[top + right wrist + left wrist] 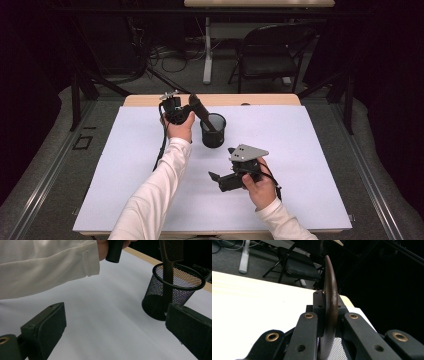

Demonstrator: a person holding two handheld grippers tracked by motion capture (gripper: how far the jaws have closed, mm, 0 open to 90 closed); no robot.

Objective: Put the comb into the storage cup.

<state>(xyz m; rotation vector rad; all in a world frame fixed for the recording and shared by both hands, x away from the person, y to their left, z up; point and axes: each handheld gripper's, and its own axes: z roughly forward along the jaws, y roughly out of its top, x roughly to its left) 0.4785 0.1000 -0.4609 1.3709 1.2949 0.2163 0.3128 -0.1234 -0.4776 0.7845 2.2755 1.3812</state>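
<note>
A dark brown comb [206, 119] stands tilted with its lower end inside a black mesh cup [214, 139] near the back middle of the white mat. My left gripper [191, 109] is shut on the comb's upper part. In the left gripper view the comb [330, 290] shows edge-on between the pads, with the cup's mesh [337, 351] just below. My right gripper [222, 164] lies in front of the cup, open and holding nothing. In the right gripper view its wide-apart pads [47, 325] frame the cup [152, 302] and the comb [168, 272].
A white mat [300, 150] covers most of the wooden table [270, 99]. Behind the table stand a black folding chair [270, 50] and a white desk leg [207, 50]. Black frame struts rise at both back corners. The person's white left sleeve [45, 265] reaches over the mat.
</note>
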